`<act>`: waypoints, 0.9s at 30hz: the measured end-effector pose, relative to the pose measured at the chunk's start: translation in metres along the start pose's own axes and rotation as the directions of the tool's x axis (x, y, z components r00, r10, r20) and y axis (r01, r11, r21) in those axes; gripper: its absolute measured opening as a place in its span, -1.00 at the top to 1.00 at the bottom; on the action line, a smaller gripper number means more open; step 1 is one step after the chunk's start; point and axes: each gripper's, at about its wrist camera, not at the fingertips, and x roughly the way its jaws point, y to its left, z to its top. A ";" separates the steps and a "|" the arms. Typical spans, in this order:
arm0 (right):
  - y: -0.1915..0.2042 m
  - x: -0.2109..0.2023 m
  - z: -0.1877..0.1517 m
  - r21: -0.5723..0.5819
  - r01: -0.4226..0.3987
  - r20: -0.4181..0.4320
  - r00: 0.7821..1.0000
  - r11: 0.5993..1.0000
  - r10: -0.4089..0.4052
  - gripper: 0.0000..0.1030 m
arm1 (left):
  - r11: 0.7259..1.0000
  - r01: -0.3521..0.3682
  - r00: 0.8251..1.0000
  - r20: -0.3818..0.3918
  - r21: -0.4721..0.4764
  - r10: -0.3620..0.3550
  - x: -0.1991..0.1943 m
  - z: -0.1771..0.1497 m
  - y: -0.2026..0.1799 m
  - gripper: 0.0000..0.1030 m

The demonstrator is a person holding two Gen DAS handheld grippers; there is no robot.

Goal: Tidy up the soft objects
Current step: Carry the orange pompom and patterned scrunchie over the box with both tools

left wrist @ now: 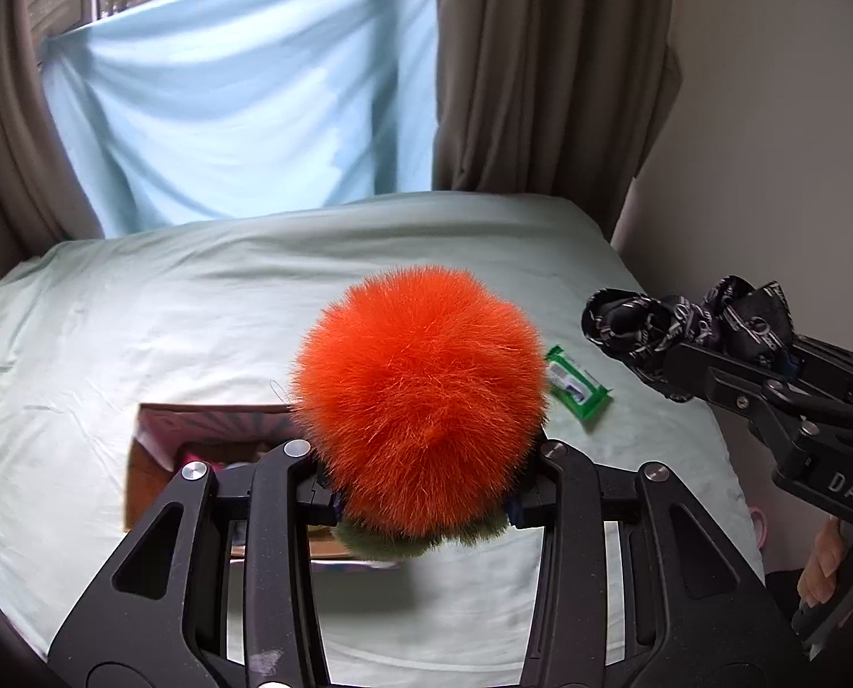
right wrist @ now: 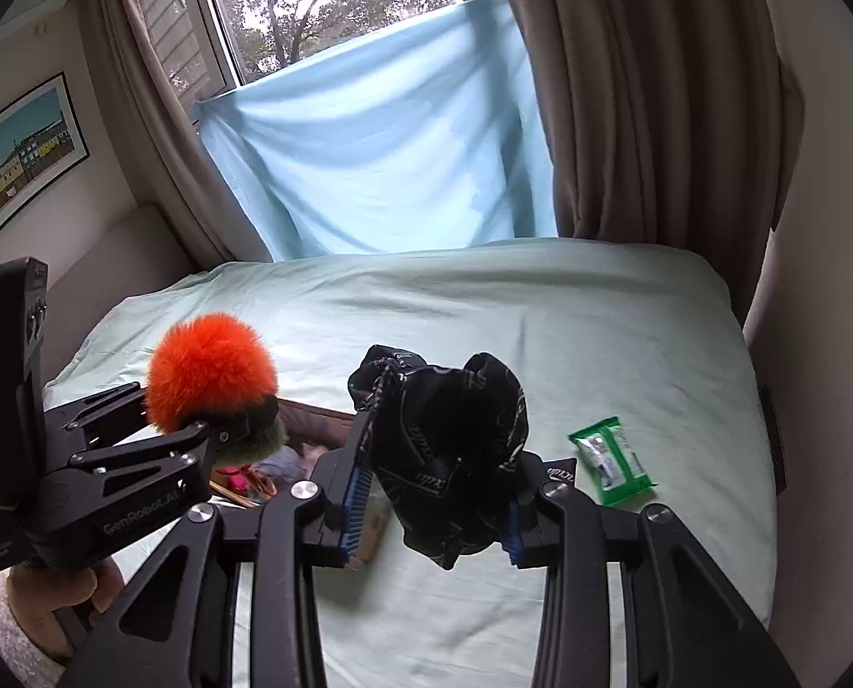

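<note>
My left gripper (left wrist: pixel 423 501) is shut on a fluffy orange pom-pom (left wrist: pixel 420 401) with an olive-green underside, held up above the bed. The same gripper (right wrist: pixel 219 430) and pom-pom (right wrist: pixel 208 375) show at the left of the right wrist view. My right gripper (right wrist: pixel 429 504) is shut on a bunched black cloth with white lettering (right wrist: pixel 443 447); it appears at the right of the left wrist view as the right gripper (left wrist: pixel 655 344) with the cloth (left wrist: pixel 684 315). An open cardboard box (left wrist: pixel 151 458) holding several coloured items sits on the bed below both grippers, partly hidden.
A pale green sheet covers the bed (right wrist: pixel 541 315). A green wipes packet (right wrist: pixel 612 461) lies on it to the right, also seen as the packet (left wrist: pixel 575 381). Brown curtains (right wrist: pixel 655 86) and a blue cloth over the window (right wrist: pixel 380 143) stand behind. A hand (left wrist: pixel 828 562) holds the right gripper's handle.
</note>
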 end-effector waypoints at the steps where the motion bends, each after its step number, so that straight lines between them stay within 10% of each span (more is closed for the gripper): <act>1: 0.009 0.000 0.000 0.000 0.002 0.002 1.000 1.000 -0.002 0.34 | 1.000 0.001 1.000 -0.002 -0.009 -0.001 -0.003 0.001 0.012 0.33; 14: 0.150 0.071 0.016 0.045 0.043 -0.055 0.998 0.998 -0.041 0.34 | 0.997 -0.044 0.990 -0.133 -0.056 0.037 0.013 -0.020 0.190 0.33; 27: 0.181 0.195 -0.013 0.136 0.137 -0.222 0.969 0.981 -0.104 0.34 | 0.993 -0.078 0.944 -0.326 -0.086 0.046 0.120 -0.059 0.277 0.33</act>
